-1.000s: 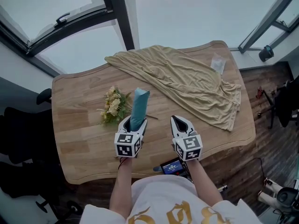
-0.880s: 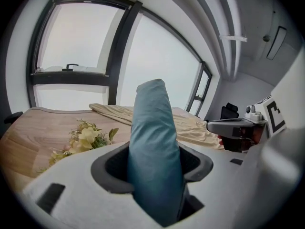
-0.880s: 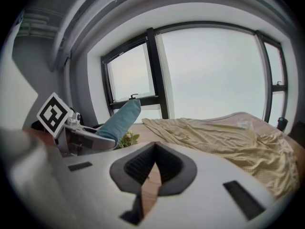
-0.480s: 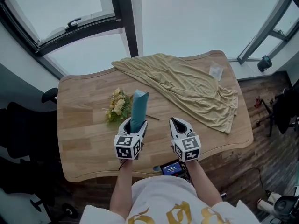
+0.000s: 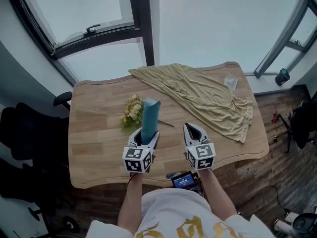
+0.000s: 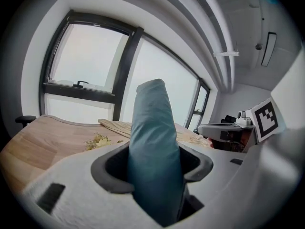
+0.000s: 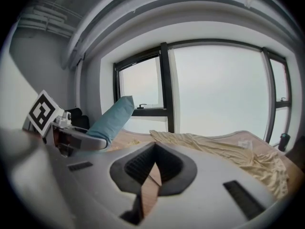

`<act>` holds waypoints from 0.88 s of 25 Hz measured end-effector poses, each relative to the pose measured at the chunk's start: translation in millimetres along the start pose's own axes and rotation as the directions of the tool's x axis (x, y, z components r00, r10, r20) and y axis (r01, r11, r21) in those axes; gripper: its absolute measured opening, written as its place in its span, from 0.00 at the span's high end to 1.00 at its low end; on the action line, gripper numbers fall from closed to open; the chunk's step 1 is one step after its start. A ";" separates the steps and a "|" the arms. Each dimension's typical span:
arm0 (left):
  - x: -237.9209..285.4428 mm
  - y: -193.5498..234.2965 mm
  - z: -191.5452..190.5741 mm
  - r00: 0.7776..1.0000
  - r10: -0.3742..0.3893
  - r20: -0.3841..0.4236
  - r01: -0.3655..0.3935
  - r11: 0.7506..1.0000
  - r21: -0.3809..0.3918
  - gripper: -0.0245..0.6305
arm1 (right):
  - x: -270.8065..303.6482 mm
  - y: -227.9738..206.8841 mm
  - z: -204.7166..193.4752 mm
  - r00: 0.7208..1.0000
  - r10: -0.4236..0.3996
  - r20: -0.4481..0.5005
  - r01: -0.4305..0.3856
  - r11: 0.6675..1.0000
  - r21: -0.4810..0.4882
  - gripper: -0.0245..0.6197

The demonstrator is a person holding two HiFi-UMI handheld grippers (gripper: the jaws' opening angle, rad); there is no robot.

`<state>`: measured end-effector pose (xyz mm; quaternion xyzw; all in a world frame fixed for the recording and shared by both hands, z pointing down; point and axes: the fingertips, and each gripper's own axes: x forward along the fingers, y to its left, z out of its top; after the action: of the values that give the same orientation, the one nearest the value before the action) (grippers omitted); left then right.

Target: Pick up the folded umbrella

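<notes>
The umbrella stays pinched upright by the left gripper fingers above the worktop's near edge, while the right gripper has its fingers pressed together, so the pick-up seems done.

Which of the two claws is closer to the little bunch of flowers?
Left. The left gripper, shut on the folded umbrella, is just in front of the flowers, toward the person. The right gripper, jaws together, sits farther off to their right.

white left gripper and right gripper, dark-lined jaws, marker cube behind each claw (black squares); white shirt, gold print.
</notes>
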<state>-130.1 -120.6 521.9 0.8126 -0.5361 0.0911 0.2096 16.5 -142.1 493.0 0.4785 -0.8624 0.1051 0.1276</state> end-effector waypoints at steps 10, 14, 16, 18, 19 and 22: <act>-46.9 -22.3 12.7 0.997 0.005 0.081 -0.005 1.000 -0.004 0.55 | -37.6 25.2 12.4 0.998 0.024 0.050 -0.023 1.000 -0.014 0.95; -57.4 -31.2 9.0 0.997 0.024 0.078 -0.024 1.000 0.007 0.55 | -41.8 31.5 15.6 0.998 0.049 0.050 -0.046 0.997 -0.055 0.95; -62.5 -34.5 8.2 0.996 0.041 0.084 -0.041 0.999 0.000 0.55 | -45.6 30.3 18.6 0.998 0.037 0.046 -0.034 0.997 -0.073 0.95; -67.5 -38.0 6.9 0.994 0.058 0.093 -0.056 0.998 -0.016 0.55 | -52.7 27.8 19.2 0.999 0.027 0.043 -0.024 0.998 -0.066 0.95; -70.3 -40.4 5.7 0.993 0.066 0.098 -0.064 0.998 -0.022 0.55 | -57.0 27.6 18.1 0.999 0.028 0.041 -0.026 0.997 -0.067 0.95; -79.4 -51.1 1.7 0.990 0.088 0.107 -0.085 0.996 -0.035 0.55 | -71.8 26.8 15.1 0.999 0.038 0.039 -0.035 0.997 -0.075 0.95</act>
<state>-116.2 -38.0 478.3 0.7891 -0.5828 0.0477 0.1883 28.5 -75.5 454.1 0.4597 -0.8767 0.0656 0.1259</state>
